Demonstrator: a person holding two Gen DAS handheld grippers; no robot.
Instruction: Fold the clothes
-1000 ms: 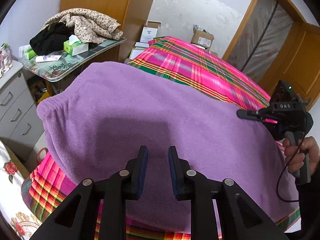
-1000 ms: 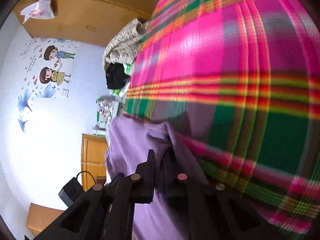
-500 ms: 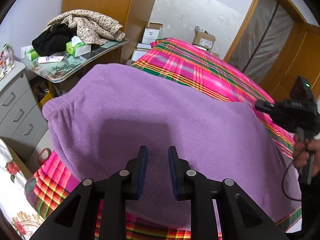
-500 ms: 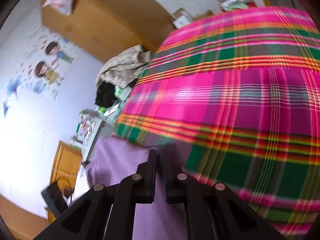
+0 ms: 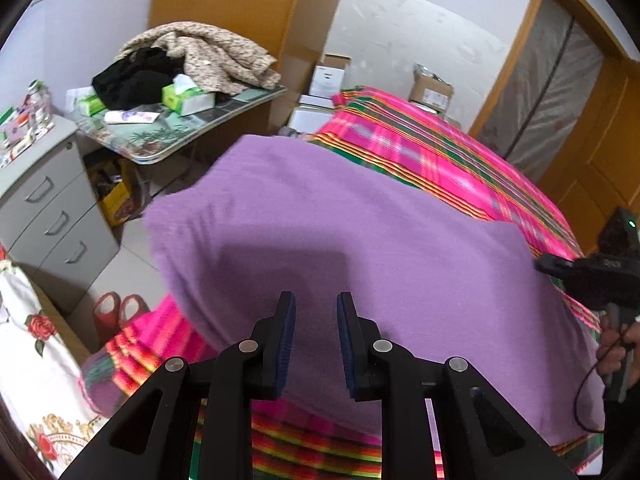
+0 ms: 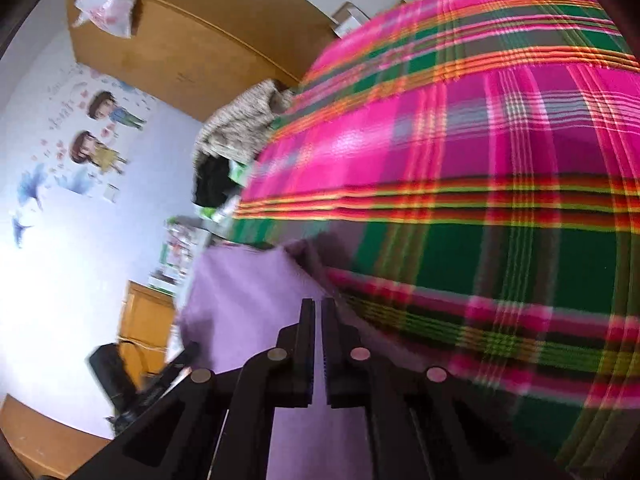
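A purple garment (image 5: 360, 248) lies spread over the near part of a bed covered by a pink, green and orange plaid sheet (image 5: 432, 160); its left edge hangs past the bed's left side, above the floor and a pair of red slippers (image 5: 116, 312). The left gripper (image 5: 314, 340) hovers over the near edge of the garment with its jaws apart and nothing between the blue pads (image 5: 286, 344), casting a shadow on the fabric just ahead. The right gripper (image 5: 560, 270) shows at the right edge of the left wrist view, held by the person's hand (image 5: 616, 344) at the garment's right side, with a cable hanging below it. In the right wrist view that gripper (image 6: 318, 344) has its jaws drawn almost together, with only a thin slit between them; purple cloth (image 6: 248, 300) fills the view around and below the tips, but whether any of it is pinched I cannot tell, since the picture is blurred. The plaid sheet (image 6: 480, 160) rises to the right of it. Far left of the bed stands a table (image 5: 200, 128) bearing a heap of floral and black clothes (image 5: 192, 60) and green tissue boxes (image 5: 188, 98), with grey drawers (image 5: 52, 216) nearer on the left. Cardboard boxes (image 5: 432, 90) sit beyond the bed's far end by the wall.
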